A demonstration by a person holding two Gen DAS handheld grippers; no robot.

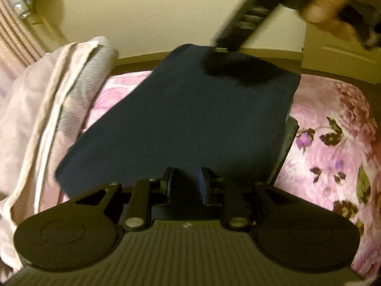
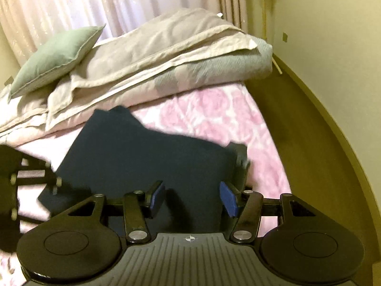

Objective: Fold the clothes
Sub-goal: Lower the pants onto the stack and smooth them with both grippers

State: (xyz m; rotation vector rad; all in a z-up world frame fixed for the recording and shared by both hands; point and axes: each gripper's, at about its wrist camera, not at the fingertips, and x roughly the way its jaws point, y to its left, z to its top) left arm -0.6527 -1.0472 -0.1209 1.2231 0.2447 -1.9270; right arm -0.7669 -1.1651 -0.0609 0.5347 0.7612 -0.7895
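1. On the bed's pink floral blanket (image 1: pixel 333 128) lies a folded navy garment (image 1: pixel 181 119), flat and roughly rectangular, with a darker layer showing at its right edge.
2. Left tongs (image 1: pixel 185 183) are narrowed on the garment's near edge; cloth fills the gap between the pads, so they look to be pinching it.
3. Right tongs (image 2: pixel 192 196) are spread wide just over the garment's near edge, blue pads (image 2: pixel 229 199) apart and gripping nothing.
4. Seen from the left wrist view, the right tongs reach the garment's far edge, blurred.
5. Farther left sits a heap of pale folded bedding (image 2: pixel 166 66) with a green cushion (image 2: pixel 57 54) on it.
6. Curtains (image 2: pixel 119 2) hang behind the bedding.
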